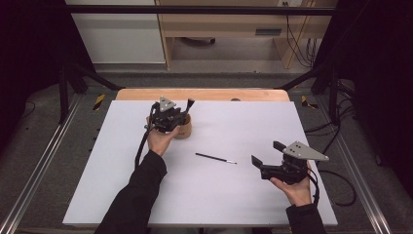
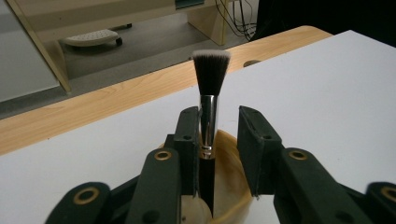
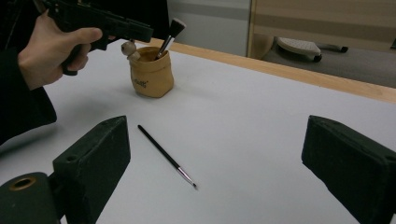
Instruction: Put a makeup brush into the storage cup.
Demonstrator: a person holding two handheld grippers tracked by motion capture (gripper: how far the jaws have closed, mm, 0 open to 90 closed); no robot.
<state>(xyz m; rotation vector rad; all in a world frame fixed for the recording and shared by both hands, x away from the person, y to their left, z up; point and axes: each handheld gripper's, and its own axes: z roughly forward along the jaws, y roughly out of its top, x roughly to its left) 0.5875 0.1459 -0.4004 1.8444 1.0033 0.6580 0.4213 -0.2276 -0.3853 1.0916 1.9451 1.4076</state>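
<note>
A tan pouch-shaped cup stands at the back left of the white board. A thick makeup brush with dark bristles and a silver ferrule stands upright in the cup. My left gripper hovers over the cup, jaws a little apart around the brush handle. The handle lies against one jaw and clear of the other. A thin black brush lies flat mid-board. My right gripper is held to its right with jaws wide open and nothing between them. The right gripper view has the thin brush ahead, with the cup farther off.
The white board covers a wooden table whose edge shows at the back. A small wooden bead figure sits at the cup's rim. Black frame bars and cables run along both sides, and wooden furniture stands beyond the table.
</note>
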